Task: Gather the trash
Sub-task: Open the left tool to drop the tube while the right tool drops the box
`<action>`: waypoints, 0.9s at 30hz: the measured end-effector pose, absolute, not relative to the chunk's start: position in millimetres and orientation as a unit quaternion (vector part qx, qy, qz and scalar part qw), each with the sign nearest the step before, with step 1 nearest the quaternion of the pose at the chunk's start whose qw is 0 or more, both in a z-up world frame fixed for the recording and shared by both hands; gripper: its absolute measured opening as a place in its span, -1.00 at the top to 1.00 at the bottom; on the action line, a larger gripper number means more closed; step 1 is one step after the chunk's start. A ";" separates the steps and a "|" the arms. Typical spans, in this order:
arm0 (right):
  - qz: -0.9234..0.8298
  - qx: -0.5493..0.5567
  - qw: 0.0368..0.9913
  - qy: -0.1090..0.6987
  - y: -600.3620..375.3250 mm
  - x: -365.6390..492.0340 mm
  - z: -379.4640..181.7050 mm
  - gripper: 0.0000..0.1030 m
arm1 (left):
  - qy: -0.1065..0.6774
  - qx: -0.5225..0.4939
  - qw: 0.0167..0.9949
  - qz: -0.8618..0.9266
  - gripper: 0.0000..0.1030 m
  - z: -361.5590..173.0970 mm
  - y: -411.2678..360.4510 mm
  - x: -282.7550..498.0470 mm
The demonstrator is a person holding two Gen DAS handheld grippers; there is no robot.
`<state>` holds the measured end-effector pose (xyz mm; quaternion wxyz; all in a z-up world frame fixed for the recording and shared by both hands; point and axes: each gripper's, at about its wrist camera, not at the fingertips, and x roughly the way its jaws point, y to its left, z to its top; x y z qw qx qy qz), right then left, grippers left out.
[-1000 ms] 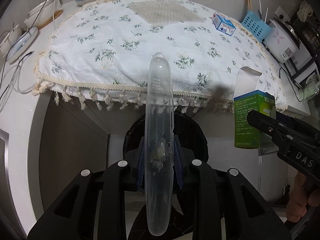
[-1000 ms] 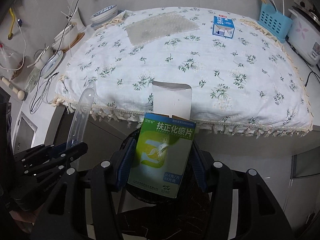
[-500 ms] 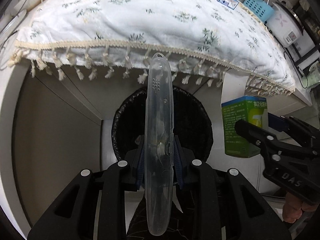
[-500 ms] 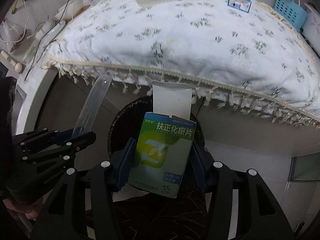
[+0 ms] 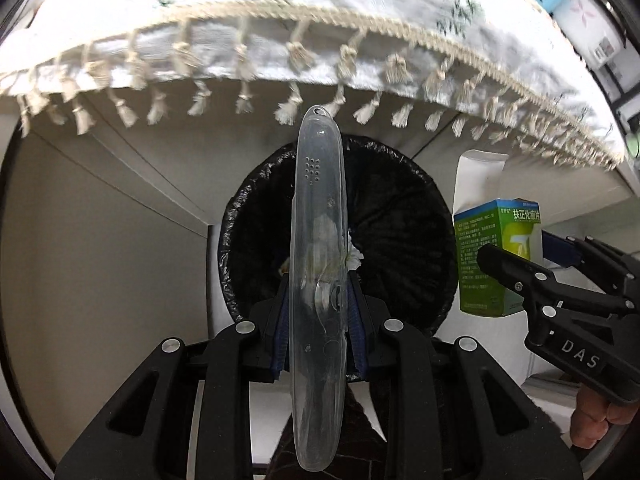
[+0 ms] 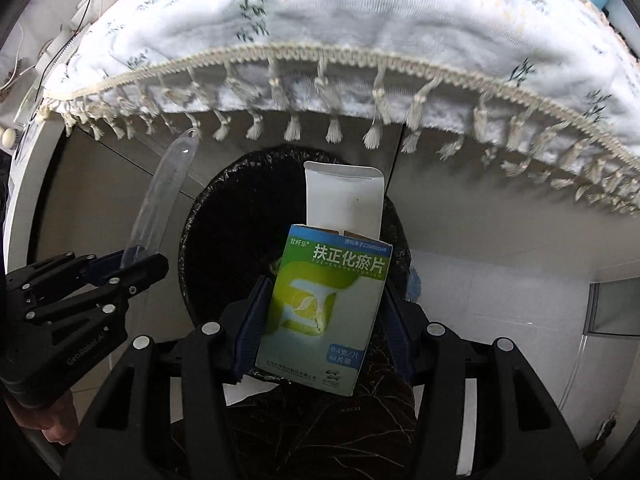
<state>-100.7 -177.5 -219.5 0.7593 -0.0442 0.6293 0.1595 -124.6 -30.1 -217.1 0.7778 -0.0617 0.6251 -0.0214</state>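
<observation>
While both grippers hang over the bin [image 5: 400, 216] below the cloth fringe [image 5: 296, 54], left gripper [image 5: 318, 300] clamps the clear case [image 5: 318, 240], right gripper [image 6: 324, 316] clamps the box [image 6: 326, 300]

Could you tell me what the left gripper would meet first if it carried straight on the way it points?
Most likely the black-lined trash bin, whose open mouth lies straight ahead of the left gripper and its clear plastic case; depth is unclear.

Hung side by side over the round black-lined trash bin [image 5: 400, 240]: long clear plastic case [image 5: 318, 280] in the left gripper [image 5: 318, 312], green cardboard medicine box [image 6: 324, 312] in the right gripper [image 6: 320, 320]. Stood below and before the fringed white floral tablecloth [image 5: 280, 20] on the bench.
</observation>
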 end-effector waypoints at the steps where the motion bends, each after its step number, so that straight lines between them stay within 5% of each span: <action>1: 0.158 -0.045 0.759 0.630 -178.9 -100.2 -220.9 0.00 | 0.626 -0.061 0.777 -0.024 0.52 -219.0 -31.7 -123.6; 19: 0.112 -0.024 0.766 0.633 -221.8 -89.3 -217.9 0.00 | 0.616 -0.031 0.784 -0.070 0.48 -245.0 -70.5 -106.0; 27: 0.123 -0.027 0.767 0.630 -205.4 -85.6 -205.5 -0.02 | 0.596 -0.049 0.800 -0.055 -0.17 -229.4 -57.5 -99.7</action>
